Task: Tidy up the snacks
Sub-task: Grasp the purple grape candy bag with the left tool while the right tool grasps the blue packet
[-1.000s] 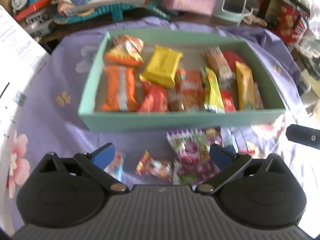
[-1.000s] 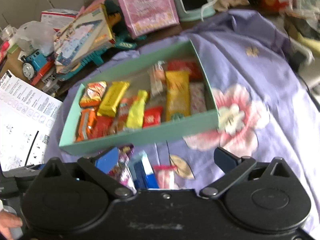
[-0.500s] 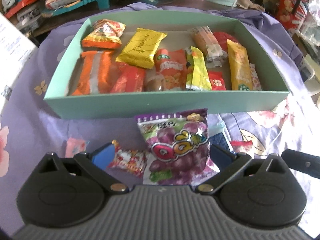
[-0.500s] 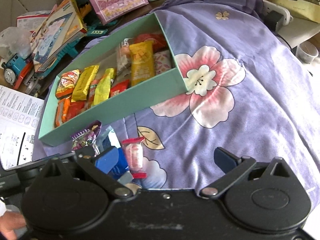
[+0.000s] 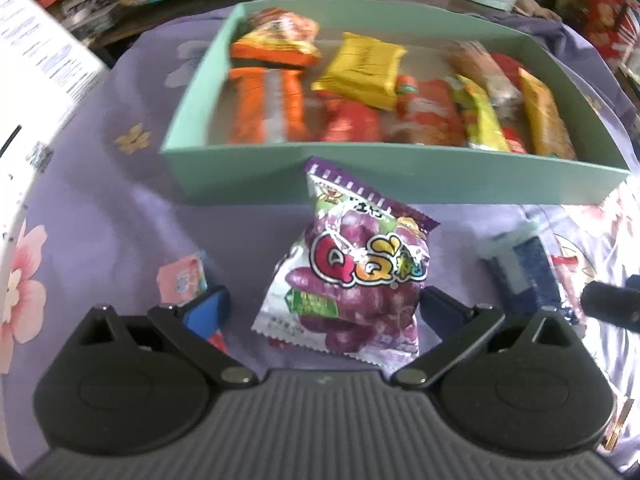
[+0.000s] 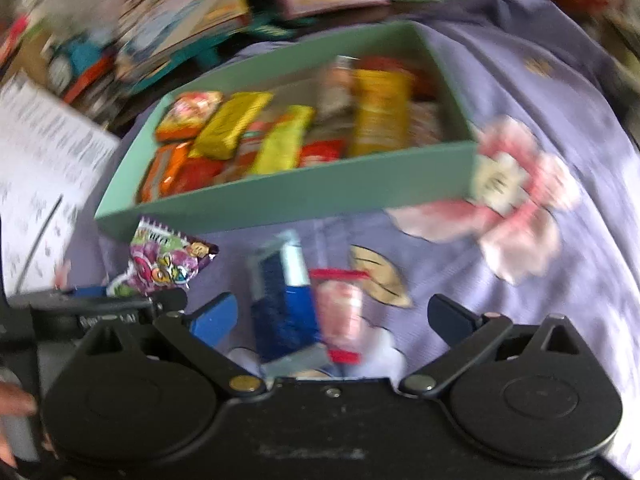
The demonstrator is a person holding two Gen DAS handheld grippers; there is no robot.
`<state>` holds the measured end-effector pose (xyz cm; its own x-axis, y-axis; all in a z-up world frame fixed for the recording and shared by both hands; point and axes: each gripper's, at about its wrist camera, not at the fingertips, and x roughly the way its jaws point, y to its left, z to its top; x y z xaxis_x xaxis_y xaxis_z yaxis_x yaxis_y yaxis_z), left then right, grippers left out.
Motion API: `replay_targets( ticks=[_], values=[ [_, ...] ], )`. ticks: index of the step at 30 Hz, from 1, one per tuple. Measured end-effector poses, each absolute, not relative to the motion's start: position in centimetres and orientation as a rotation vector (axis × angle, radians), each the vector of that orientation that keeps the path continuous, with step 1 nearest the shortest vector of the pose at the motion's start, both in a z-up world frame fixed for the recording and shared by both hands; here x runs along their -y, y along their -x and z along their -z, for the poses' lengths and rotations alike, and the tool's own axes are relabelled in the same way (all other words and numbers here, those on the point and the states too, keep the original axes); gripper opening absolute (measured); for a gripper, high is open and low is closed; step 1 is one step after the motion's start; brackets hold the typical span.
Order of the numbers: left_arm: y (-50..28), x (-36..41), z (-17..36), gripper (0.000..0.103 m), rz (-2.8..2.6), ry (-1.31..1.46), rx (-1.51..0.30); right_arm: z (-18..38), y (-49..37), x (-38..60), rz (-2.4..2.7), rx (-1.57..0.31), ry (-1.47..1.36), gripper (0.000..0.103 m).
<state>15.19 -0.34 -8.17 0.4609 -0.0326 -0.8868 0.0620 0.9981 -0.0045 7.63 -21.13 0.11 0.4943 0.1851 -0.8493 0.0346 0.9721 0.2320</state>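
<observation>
Sitting between the wide-apart fingers of the left gripper (image 5: 324, 312) is a purple grape candy bag (image 5: 352, 276). The bag lies on the purple flower cloth (image 5: 100, 216), just in front of the green box (image 5: 400, 176). The fingers are not squeezing it. The box is full of snacks: an orange pack (image 5: 268, 108), a yellow pack (image 5: 360, 70) and more beside them. A small pink packet (image 5: 180, 280) lies near the left finger.

The right gripper (image 6: 334, 316) has its fingers wide apart too. Between them lie a blue packet (image 6: 280, 300) and a pink candy with red ends (image 6: 340, 312), touching side by side on the cloth. The picture from this side is blurry. The green box sits just behind them, and white paper (image 6: 40, 168) lies off to the left.
</observation>
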Motion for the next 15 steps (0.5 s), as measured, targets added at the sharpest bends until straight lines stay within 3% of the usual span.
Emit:
replay_targets(
  ticks=[4,8,11,12,13,15],
  values=[
    [-15.4,-1.7,8.0,0.103,0.051,0.028,-1.098,0.0,-8.8,17.7,-0.128,-1.045,-0.089,0.08],
    [-15.4,-2.3,7.8,0.103,0.064,0.048,-1.092,0.8,-9.8,16.0,-0.154,-1.063,-0.019,0.074],
    [-15.3,-2.5,7.7,0.103,0.072,0.059,-1.088,1.2,-9.6,14.9,-0.177,-1.048,0.071,0.062],
    [-15.2,-2.4,7.7,0.103,0.073,0.06,-1.087,1.3,-9.5,14.6,-0.182,-1.038,0.108,0.049],
    [-15.3,-2.3,7.7,0.103,0.075,0.058,-1.087,1.6,-9.4,14.4,-0.185,-1.031,0.143,0.042],
    [-15.4,-1.7,7.7,0.103,0.083,0.046,-1.087,1.5,-9.1,14.8,-0.189,-1.028,0.131,0.04]
  ],
)
